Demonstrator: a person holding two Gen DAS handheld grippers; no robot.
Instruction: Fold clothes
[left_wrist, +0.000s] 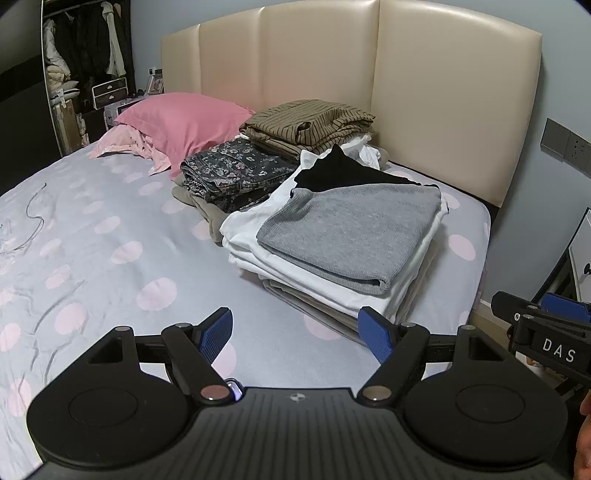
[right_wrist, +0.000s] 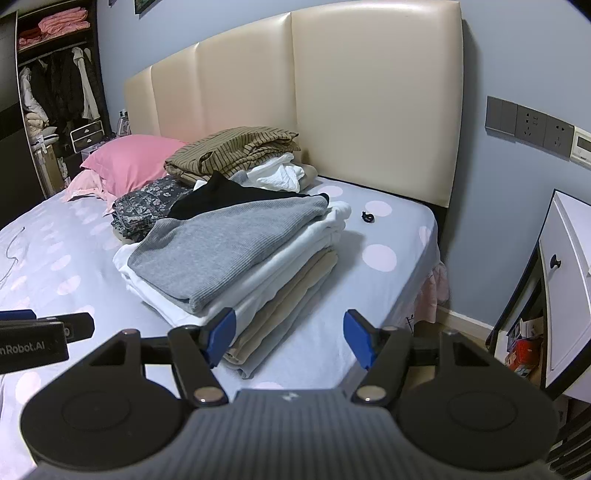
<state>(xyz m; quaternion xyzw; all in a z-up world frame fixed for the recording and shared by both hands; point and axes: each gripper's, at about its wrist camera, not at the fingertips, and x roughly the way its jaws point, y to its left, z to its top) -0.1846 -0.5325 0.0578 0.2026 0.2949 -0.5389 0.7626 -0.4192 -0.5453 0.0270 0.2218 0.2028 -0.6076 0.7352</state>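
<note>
Left tongs (left_wrist: 297, 334) and right tongs (right_wrist: 288, 338): both gaping wide, gripping nothing, hovering over the bed (left_wrist: 110, 229). Grey sweater (left_wrist: 351, 229): lying folded atop a white-and-beige stack near the headboard (left_wrist: 443, 92).

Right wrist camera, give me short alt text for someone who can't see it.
A stack of folded clothes, a grey sweater on top, sits on a spotted bed sheet near a cream headboard. The open, empty right gripper hovers in front of it. A pink pillow and more folded clothes lie behind; the left gripper shows at the left edge.
</note>
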